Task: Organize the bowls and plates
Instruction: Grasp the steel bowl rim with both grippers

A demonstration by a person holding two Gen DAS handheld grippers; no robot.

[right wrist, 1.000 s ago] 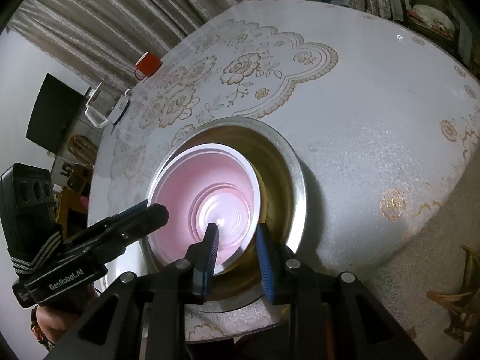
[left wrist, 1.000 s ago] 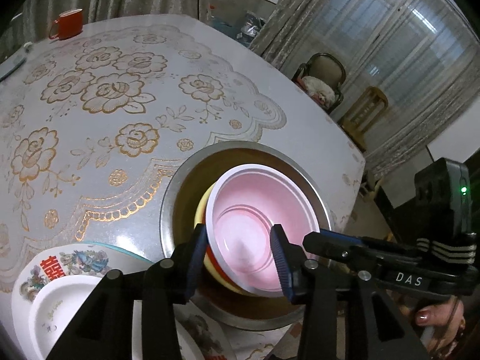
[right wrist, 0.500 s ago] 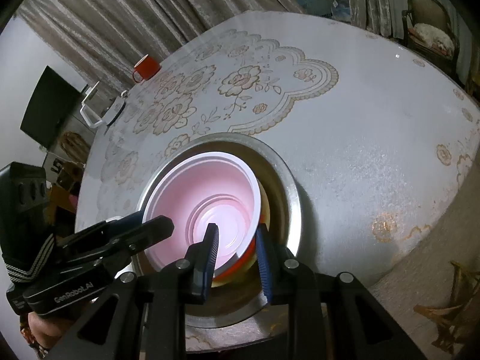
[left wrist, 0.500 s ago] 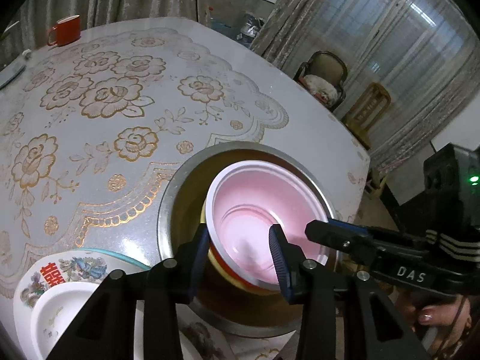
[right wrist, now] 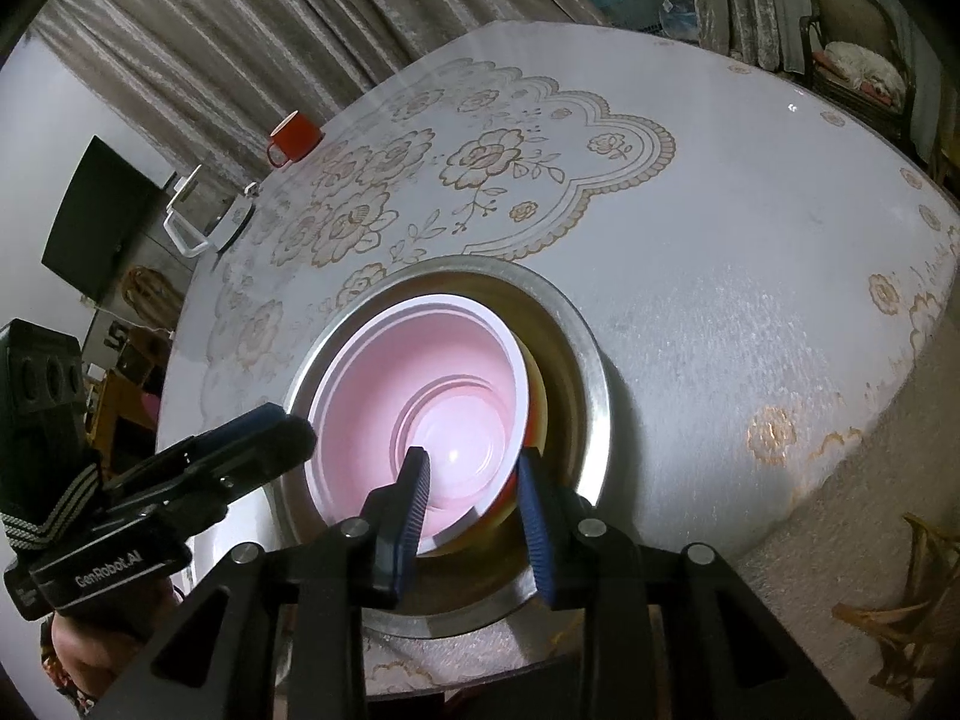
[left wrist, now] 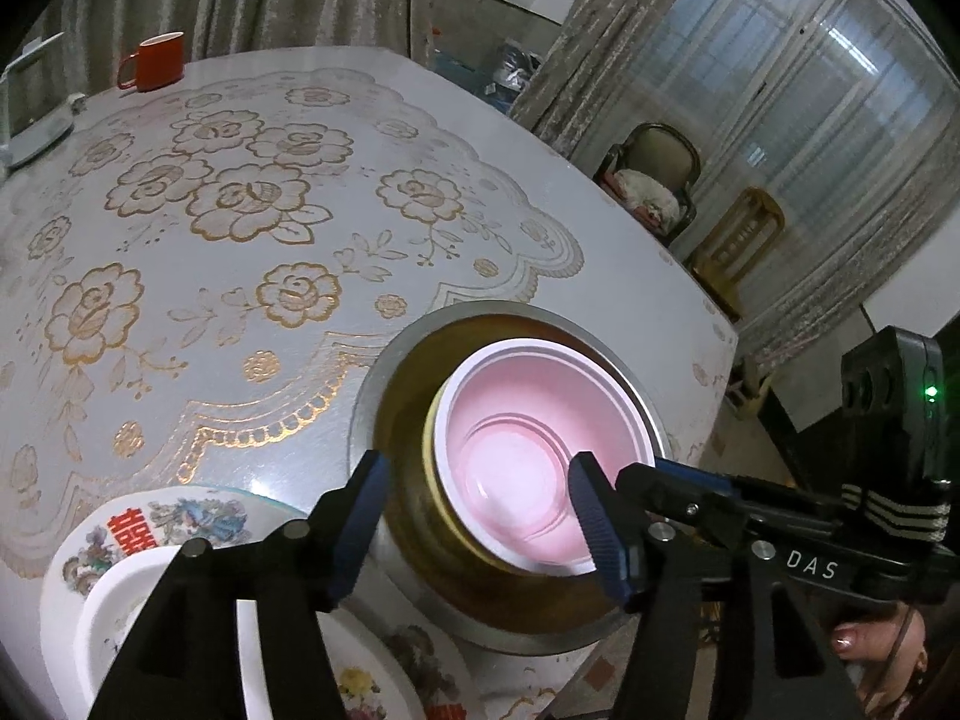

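Observation:
A pink bowl (left wrist: pixel 528 456) sits nested on a yellow bowl (left wrist: pixel 427 438) inside a large metal basin (left wrist: pixel 384 384) near the table's front edge. It also shows in the right wrist view (right wrist: pixel 420 396), with the yellow bowl (right wrist: pixel 536 396) and the basin (right wrist: pixel 591 360). My left gripper (left wrist: pixel 477 501) is open and empty, its fingers straddling the pink bowl's near side. My right gripper (right wrist: pixel 471 483) is open, its jaws on either side of the pink bowl's near rim without clamping it. A decorated plate (left wrist: pixel 198 525) with a white dish (left wrist: pixel 120 594) on it lies left of the basin.
A red mug (left wrist: pixel 153 60) stands at the table's far side, also seen in the right wrist view (right wrist: pixel 294 135). A white device (right wrist: pixel 198 216) lies near it. The table (left wrist: pixel 210 228) has a gold floral cloth. Chairs (left wrist: pixel 654 180) stand beyond the table's right edge.
The pink bowl has settled down onto the yellow bowl in the basin. My left gripper has opened wide, and my right gripper has opened off the bowl's rim.

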